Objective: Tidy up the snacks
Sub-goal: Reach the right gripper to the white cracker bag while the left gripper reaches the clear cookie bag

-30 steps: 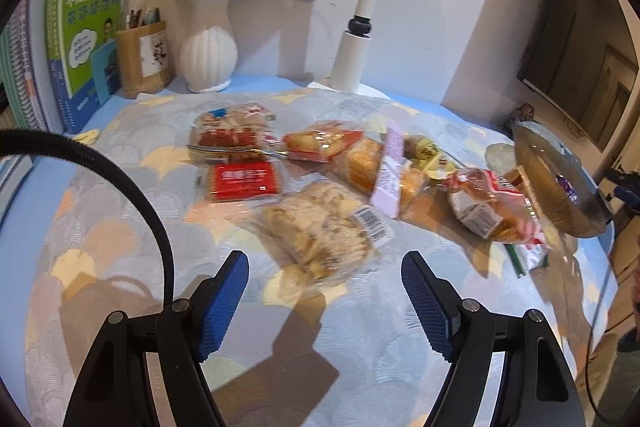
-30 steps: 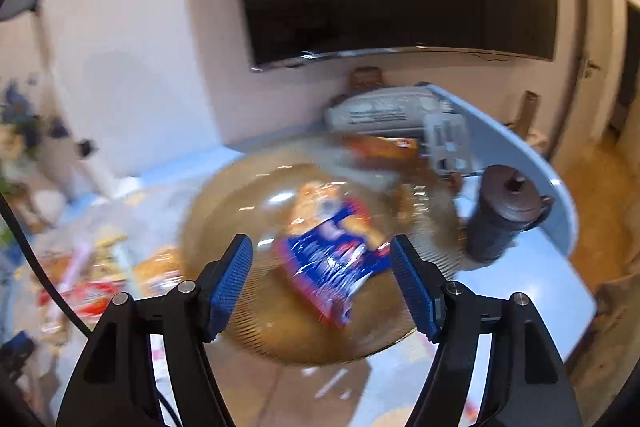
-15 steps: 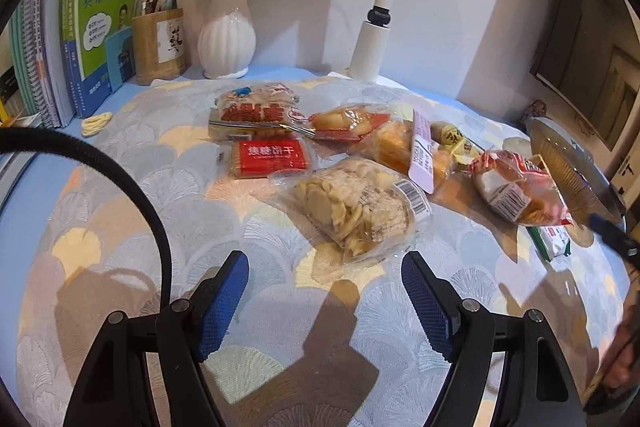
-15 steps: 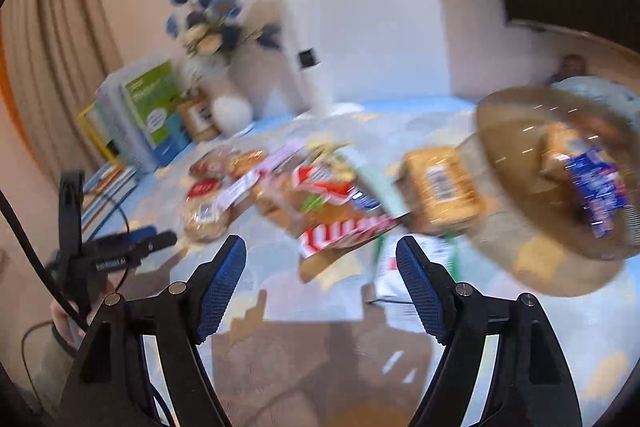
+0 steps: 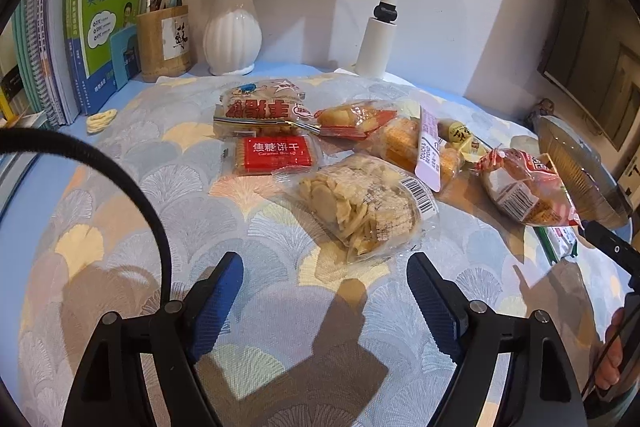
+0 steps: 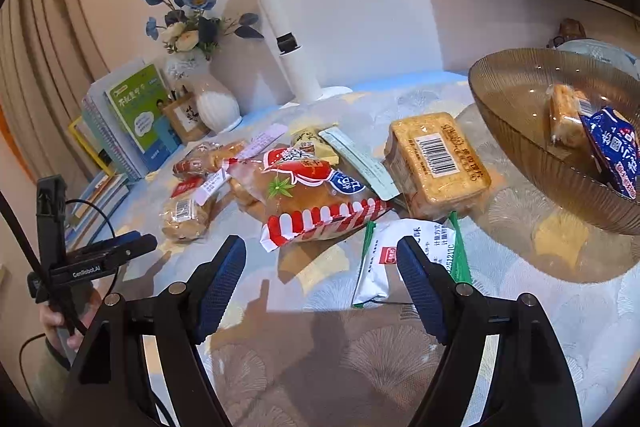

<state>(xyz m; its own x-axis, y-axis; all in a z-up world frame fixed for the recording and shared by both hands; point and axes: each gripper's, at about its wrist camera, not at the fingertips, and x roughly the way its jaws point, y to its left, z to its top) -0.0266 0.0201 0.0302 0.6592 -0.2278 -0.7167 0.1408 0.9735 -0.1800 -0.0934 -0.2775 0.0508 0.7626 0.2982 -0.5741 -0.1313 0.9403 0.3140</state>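
Several snack packs lie on the patterned tablecloth. In the left wrist view, a clear bag of sliced crisps [image 5: 360,207] lies just ahead of my open, empty left gripper [image 5: 326,291], with a red biscuit pack [image 5: 274,155] beyond. In the right wrist view, my open, empty right gripper [image 6: 320,275] hovers near a red-and-white bread bag [image 6: 312,199], a white-green sachet [image 6: 404,259] and a brown cake pack [image 6: 436,163]. A brown glass bowl [image 6: 520,131] at right holds a blue pack [image 6: 612,151] and a small cake.
At the back stand a white vase with flowers [image 5: 232,39], a wooden pen holder [image 5: 164,43], books [image 5: 104,23] and a white lamp post [image 5: 380,27]. The left gripper shows at left in the right wrist view [image 6: 100,255].
The right gripper swung left from above the bowl to face the snack pile. The left gripper's view shifted slightly closer to the crisps bag. Both stayed open.
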